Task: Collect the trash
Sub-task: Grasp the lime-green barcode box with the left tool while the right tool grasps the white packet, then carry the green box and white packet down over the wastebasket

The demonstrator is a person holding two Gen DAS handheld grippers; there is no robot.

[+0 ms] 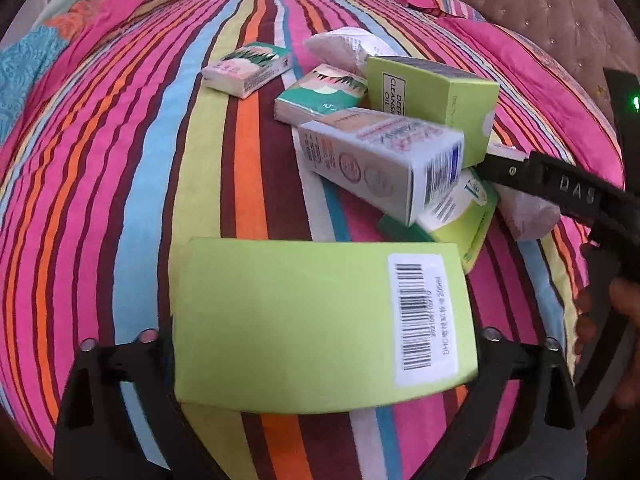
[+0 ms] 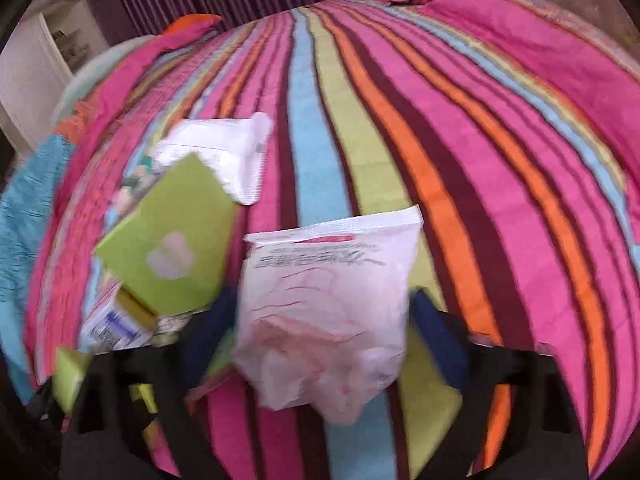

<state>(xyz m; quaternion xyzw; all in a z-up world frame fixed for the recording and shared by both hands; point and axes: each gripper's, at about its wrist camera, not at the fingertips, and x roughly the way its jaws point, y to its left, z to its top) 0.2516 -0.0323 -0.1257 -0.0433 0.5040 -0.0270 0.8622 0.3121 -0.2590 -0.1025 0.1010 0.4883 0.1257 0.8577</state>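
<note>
Left gripper jaws pinch flat lime-green cardboard box over the striped bedspread: light, stiff, crushable; hold side edges. Right gripper jaws squeeze soft crinkly white plastic pouch: slippery, grab mid-body.

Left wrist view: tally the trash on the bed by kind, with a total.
lime green boxes: 2
teal-and-pink small boxes: 2
white box with barcode: 1
green-and-white pack: 1
white plastic pouches: 2
Total: 8
</note>
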